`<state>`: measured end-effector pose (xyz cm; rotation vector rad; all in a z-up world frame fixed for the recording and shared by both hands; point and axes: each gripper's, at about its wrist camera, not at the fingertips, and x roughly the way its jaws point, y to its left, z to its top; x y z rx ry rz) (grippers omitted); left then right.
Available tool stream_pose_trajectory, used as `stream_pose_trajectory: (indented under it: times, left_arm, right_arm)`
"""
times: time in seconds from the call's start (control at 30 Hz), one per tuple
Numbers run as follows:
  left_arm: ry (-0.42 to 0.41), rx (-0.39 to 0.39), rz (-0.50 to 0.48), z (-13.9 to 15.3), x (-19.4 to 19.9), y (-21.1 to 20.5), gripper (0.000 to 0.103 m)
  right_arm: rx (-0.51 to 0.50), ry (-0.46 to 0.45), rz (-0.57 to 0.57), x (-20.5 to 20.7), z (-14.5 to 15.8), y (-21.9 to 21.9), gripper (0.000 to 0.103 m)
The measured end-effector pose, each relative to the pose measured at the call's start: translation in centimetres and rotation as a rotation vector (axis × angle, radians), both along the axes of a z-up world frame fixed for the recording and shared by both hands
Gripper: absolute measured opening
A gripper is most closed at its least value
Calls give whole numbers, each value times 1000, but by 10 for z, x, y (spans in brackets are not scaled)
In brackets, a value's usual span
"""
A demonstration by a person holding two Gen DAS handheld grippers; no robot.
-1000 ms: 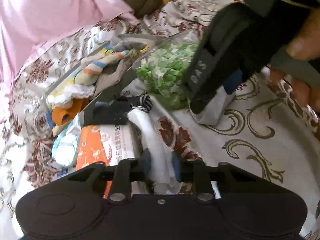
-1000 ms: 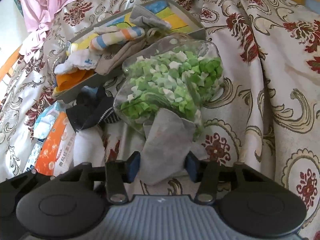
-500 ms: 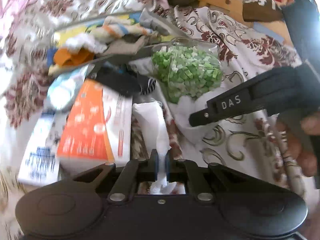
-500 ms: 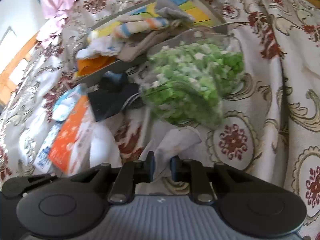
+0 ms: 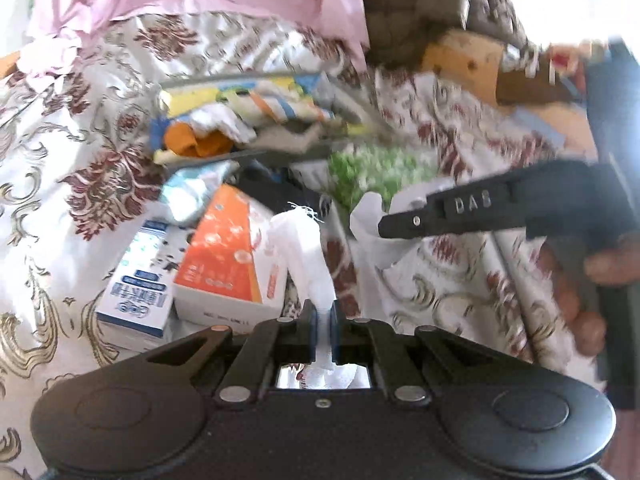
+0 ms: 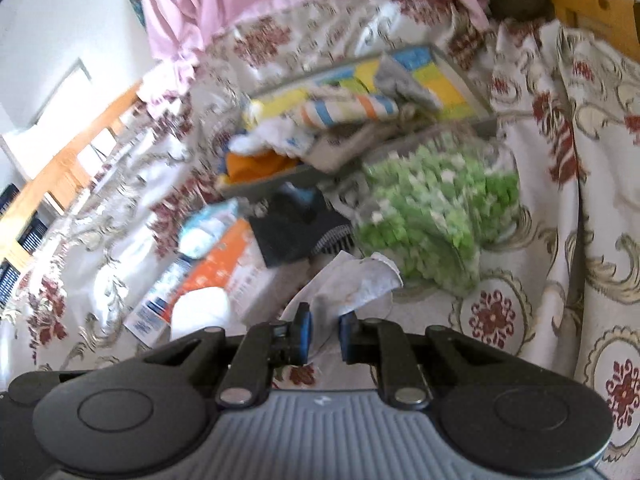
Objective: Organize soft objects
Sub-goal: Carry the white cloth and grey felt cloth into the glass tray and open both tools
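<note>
Bed, covered by a floral bedspread [image 6: 560, 240], cream with dark red and gold scrollwork; pink cloth [image 5: 200, 0] bunched at the far edge.

Grey tray [image 6: 460, 76] lies on the spread, heaped with soft items: striped sock, white and orange pieces, a grey one on top.

Clear bag of green bits [image 6: 432, 204] lies just in front of the tray, touching it.

Orange-and-white box [image 5: 228, 256] and blue-and-white carton [image 5: 136, 284] lie side by side nearer the cameras; dark sock [image 6: 296, 232] lies between the box and the tray.

Left claw [image 5: 323, 322]: jaws closed tight on a white sock [image 5: 304, 256], which stands up from the pads, clear of the spread.

Right claw [image 6: 323, 334]: jaws have just been closing, now pinching a pale grey sock [image 6: 352, 284]; its loose end flops toward the green bag. A person's hand [image 5: 592, 280] grips the handle, seen from the left wrist view.
</note>
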<state>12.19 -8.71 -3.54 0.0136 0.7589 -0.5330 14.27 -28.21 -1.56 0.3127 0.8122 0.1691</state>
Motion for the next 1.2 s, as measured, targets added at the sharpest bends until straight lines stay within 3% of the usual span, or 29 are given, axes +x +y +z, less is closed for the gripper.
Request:
stream_pose_trajectory:
  times: [0.3,0.57,0.83,0.97,1.2]
  left_arm:
    - [-146,-95,101,38,-13,21,6]
    - [-253,-153,145,75,10,18,6]
    - [-296,-163,169,98,81,0,6]
    - [-294,-167,185,105,133,-12,6]
    - [-213,-168,183,93,230,-51,7]
  right_arm:
    - [-74,-261,53,-24,34,19,16]
    - [-99,-410,15,-32,53,22,16]
    - [-76,-540,-20,32,87,9,16]
    - [-16,-550,-93,81,88,-14,17]
    - [0,-437,-208,149,56,-47,17]
